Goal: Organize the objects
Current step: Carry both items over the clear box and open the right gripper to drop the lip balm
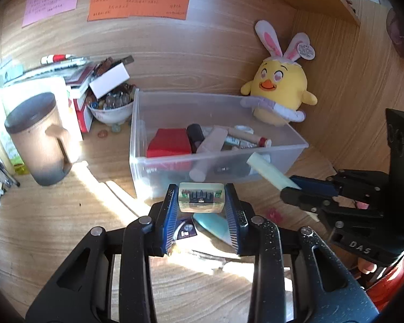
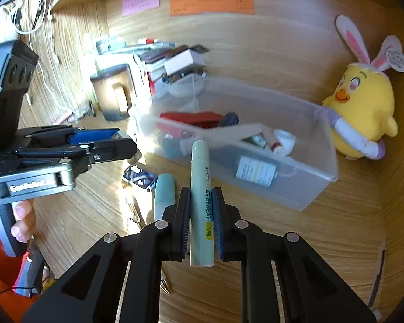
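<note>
A clear plastic bin [image 1: 153,145] [image 2: 296,188] on the wooden desk holds a red box [image 1: 171,142], tubes and small bottles. My left gripper [image 1: 202,200] is shut on a small clear block with a dark insert [image 1: 202,197], held just in front of the bin's near wall. My right gripper [image 2: 200,210] is shut on a pale green tube [image 2: 200,188], upright between the jaws, near the bin's front; it also shows in the left wrist view [image 1: 269,173]. A light blue tube [image 2: 164,191] and a small dark packet [image 2: 140,177] lie on the desk below.
A yellow chick plush [image 1: 280,91] [image 2: 363,113] leans at the bin's right. A brown mug [image 1: 40,140], a bowl of marbles [image 1: 111,107] and stacked books [image 1: 78,80] stand left. Coloured notes [image 1: 137,6] hang on the back wall.
</note>
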